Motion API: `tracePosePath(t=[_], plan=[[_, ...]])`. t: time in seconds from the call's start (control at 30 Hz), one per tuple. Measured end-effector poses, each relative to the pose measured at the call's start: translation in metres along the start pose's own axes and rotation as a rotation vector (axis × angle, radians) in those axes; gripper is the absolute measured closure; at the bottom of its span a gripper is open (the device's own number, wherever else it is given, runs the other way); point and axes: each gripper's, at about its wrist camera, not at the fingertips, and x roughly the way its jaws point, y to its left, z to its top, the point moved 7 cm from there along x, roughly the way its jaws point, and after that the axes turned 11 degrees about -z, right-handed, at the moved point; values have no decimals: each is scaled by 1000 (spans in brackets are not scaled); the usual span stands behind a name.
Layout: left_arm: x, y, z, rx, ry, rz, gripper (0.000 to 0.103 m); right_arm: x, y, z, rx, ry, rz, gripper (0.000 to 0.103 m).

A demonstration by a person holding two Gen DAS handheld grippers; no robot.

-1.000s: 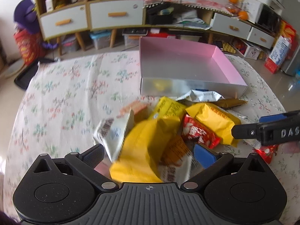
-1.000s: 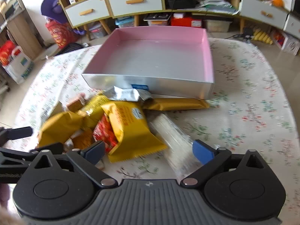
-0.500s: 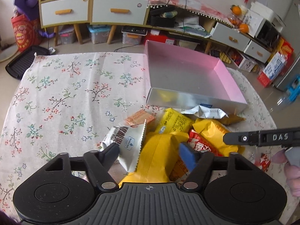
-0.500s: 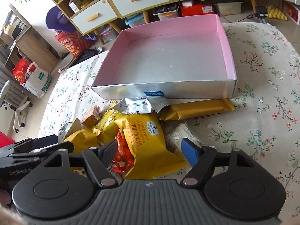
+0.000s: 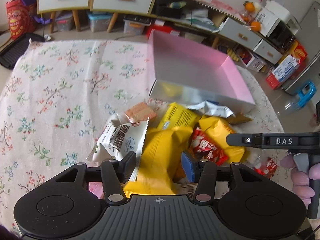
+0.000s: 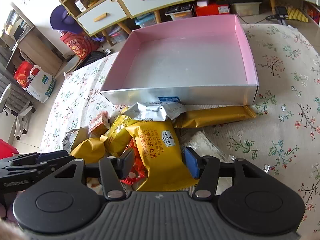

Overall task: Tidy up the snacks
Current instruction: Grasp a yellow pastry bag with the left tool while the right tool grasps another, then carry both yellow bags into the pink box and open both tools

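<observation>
Two claws work one heap of snacks beside the pink box (image 5: pixel 236 74) on the desk (image 5: pixel 50 84). Left view: the left claw (image 5: pixel 158 165) is closing around a plain yellow pack (image 5: pixel 160 160), pads not clearly pressing. Right view: the right claw (image 6: pixel 158 164) is closing around a printed yellow pack (image 6: pixel 160 150). Both packs look light, soft and slippery; pinch the crimped edge.

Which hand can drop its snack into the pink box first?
Probably the right. The right gripper is closing around a yellow waffle pack straight in front of the pink box. The left gripper, closing around a plain yellow bag, sits off toward one corner.
</observation>
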Motion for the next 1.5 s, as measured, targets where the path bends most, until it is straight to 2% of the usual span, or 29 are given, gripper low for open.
tracePosePath(t=[0.2,0.37,0.57,0.63,0.67,0.8,1.23,1.5], plan=[[16,12,-10,-35,55,23,55,8,1,-2,13,17,4,54],[23,14,-12,-63,53,12,56,14,3,-6,12,33,-1,54],[33,8,-15,-40,62,33,56,21,1,-11,30,53,3,56],[33,7,-15,-28,56,52,59,19,0,-12,33,51,8,60],[33,5,-14,-20,54,54,65,18,0,-12,36,51,12,63],[28,2,-13,-19,40,49,66,11,2,-9,32,38,21,68],[-2,-18,1,7,-46,24,68,-19,6,-8,34,28,64,69],[-3,-27,28,3,-114,53,68,-36,0,16,94,-52,94,69]])
